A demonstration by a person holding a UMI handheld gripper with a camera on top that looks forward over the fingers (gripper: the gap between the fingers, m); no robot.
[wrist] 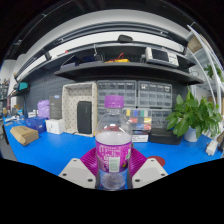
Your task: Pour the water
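Your blue desk point(50, 150) spreads wide ahead, with shelves point(120, 70) of equipment above it and a leafy green plant point(195, 112) off to the right. A brown box point(24, 134) and a small white box point(54, 126) sit on the desk to the left. Closest to you is the water bottle point(113, 152), clear with a purple cap and magenta label, upright. Your gripper point(113, 172) has it clamped: both fingers point(78, 171) press against its sides, low on the bottle.

Upright clear water bottle point(113, 145), pink cap and label
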